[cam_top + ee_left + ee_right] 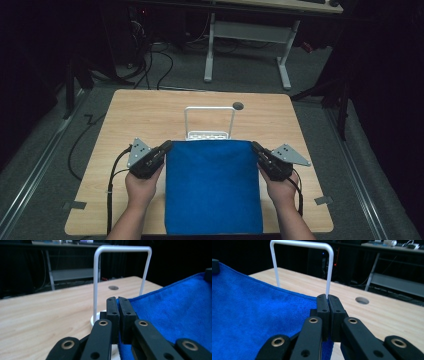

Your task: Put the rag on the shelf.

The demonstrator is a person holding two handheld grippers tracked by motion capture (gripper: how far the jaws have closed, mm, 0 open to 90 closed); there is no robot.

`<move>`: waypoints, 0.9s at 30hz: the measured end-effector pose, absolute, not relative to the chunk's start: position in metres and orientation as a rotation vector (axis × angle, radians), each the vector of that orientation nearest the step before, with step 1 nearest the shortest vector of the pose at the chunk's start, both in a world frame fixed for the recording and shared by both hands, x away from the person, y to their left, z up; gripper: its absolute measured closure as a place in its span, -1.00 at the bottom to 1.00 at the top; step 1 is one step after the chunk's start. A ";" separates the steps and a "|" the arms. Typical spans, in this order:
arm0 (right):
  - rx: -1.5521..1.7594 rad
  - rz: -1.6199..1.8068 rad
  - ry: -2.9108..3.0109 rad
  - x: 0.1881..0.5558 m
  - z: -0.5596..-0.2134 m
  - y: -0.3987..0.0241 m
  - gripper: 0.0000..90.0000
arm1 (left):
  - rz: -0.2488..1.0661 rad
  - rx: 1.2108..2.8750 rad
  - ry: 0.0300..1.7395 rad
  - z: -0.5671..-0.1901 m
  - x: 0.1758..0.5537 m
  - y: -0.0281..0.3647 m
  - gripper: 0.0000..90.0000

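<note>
A blue towel is stretched flat over the near middle of the wooden table, reaching the front edge. My left gripper is shut on its far left corner, and the jaws pinch the blue cloth in the left gripper view. My right gripper is shut on the far right corner, with the towel spreading to the left of the jaws in the right gripper view. A white wire rack with an upright hoop stands just beyond the towel's far edge.
A round hole sits in the tabletop behind the rack. Bare wood lies to both sides of the towel and at the back. A white-legged desk and cables stand on the dark floor beyond the table.
</note>
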State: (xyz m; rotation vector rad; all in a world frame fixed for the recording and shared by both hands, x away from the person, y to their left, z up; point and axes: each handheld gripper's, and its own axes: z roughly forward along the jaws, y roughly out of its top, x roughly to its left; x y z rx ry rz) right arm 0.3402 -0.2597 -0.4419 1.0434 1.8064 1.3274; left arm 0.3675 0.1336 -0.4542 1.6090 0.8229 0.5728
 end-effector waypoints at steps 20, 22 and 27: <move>0.942 1.405 1.647 0.338 -0.381 -0.263 0.98 | 0.661 1.495 0.748 -0.385 0.373 0.134 0.96; 0.931 1.414 1.627 0.340 -0.374 -0.263 0.98 | 0.673 1.490 0.737 -0.379 0.375 0.133 0.96; 0.913 1.427 1.596 0.343 -0.361 -0.261 0.98 | 0.700 1.472 0.715 -0.363 0.377 0.134 0.96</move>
